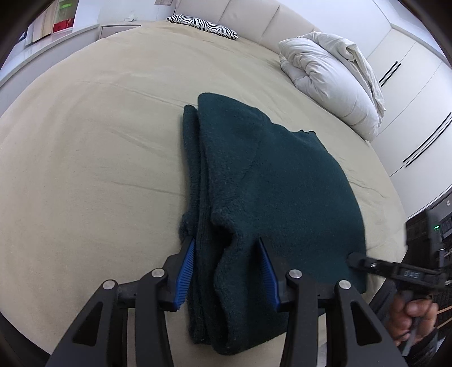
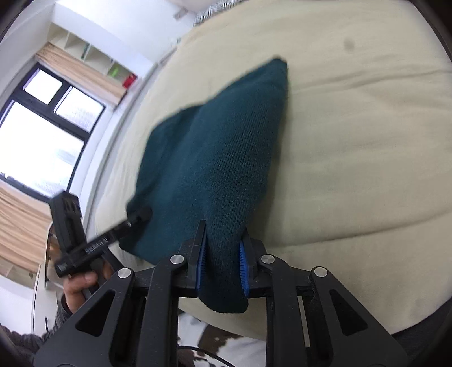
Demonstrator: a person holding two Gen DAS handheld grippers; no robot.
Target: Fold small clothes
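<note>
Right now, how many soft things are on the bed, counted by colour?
Dark green: 1, the fuzzy knitted garment between both grippers
Black and white: 1, the zebra-striped pillow
Off-white: 1, the bundled puffy duvet
Total: 3

Home bedroom. Wide bed with a beige sheet fills the space ahead of the left tool; padded cream headboard at its far end. Zebra-print pillow far ahead by the headboard, rolled white duvet ahead to the right. White wardrobe doors with dark handles further right. From the right tool, a dark-framed window with tan blinds sits to the left, wall shelves above it.
</note>
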